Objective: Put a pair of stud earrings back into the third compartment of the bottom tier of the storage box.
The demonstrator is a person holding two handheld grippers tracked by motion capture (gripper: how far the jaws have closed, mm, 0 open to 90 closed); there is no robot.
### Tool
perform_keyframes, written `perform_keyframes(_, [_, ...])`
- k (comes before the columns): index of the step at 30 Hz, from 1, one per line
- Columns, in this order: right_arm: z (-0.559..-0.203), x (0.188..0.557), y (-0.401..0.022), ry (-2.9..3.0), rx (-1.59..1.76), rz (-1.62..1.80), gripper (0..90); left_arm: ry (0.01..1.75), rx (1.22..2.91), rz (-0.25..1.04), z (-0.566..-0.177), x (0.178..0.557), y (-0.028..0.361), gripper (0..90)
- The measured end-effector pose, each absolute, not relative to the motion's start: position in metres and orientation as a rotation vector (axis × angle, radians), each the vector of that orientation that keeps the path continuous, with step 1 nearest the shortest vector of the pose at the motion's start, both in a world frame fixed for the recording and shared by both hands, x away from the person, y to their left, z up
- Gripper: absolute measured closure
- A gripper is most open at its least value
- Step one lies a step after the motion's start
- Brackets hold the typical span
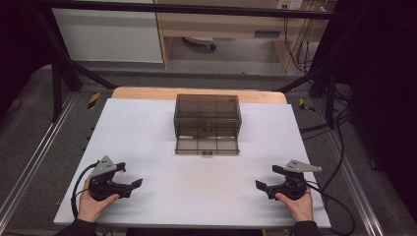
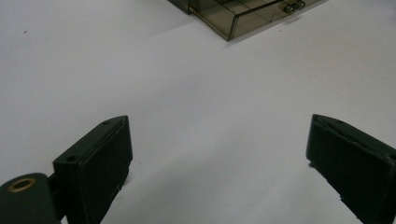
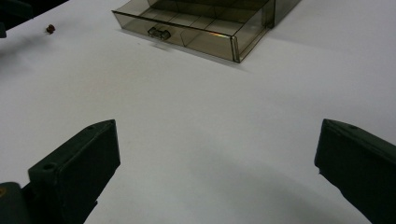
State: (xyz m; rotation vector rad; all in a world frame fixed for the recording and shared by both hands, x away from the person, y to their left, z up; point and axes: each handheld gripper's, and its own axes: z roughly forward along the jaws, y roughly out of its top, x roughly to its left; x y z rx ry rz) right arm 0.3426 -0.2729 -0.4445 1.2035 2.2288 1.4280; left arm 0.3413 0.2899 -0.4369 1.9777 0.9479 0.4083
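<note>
A smoky see-through drawer cabinet (image 1: pixel 207 112) stands at the back middle of the white table top (image 1: pixel 142 137). Its bottom drawer (image 1: pixel 207 145) is pulled out toward me and looks empty; the same drawer (image 3: pixel 196 32) with its small clear handle (image 3: pixel 159 33) lies ahead in the right gripper view. My left gripper (image 1: pixel 129 176) rests near the front left, jaws wide apart, nothing between them (image 2: pixel 219 126). Near the front right sits my right gripper (image 1: pixel 269 177), equally open and empty (image 3: pixel 217 128). Both point inward toward the table's middle.
A tiny red object (image 3: pixel 50 29) lies on the white surface far left in the right gripper view. A bare wooden strip (image 1: pixel 147 92) edges the table's back. Black frame struts (image 1: pixel 59 83) and cables (image 1: pixel 339 128) flank the table.
</note>
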Motion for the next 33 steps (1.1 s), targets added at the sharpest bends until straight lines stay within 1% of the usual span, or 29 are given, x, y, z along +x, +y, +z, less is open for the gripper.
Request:
perform_keyframes(20, [-0.443,0.342,-0.274,2.225,1.206,1.438,0.7,0.953,2.003,0.406,-0.434,0.343,0.293,8.0])
perform_keyframes(33, [-0.444,0.342,-0.273,2.231,1.21,1.428,0.7,0.98,2.011,0.42,-0.43,0.352,0.3,8.4])
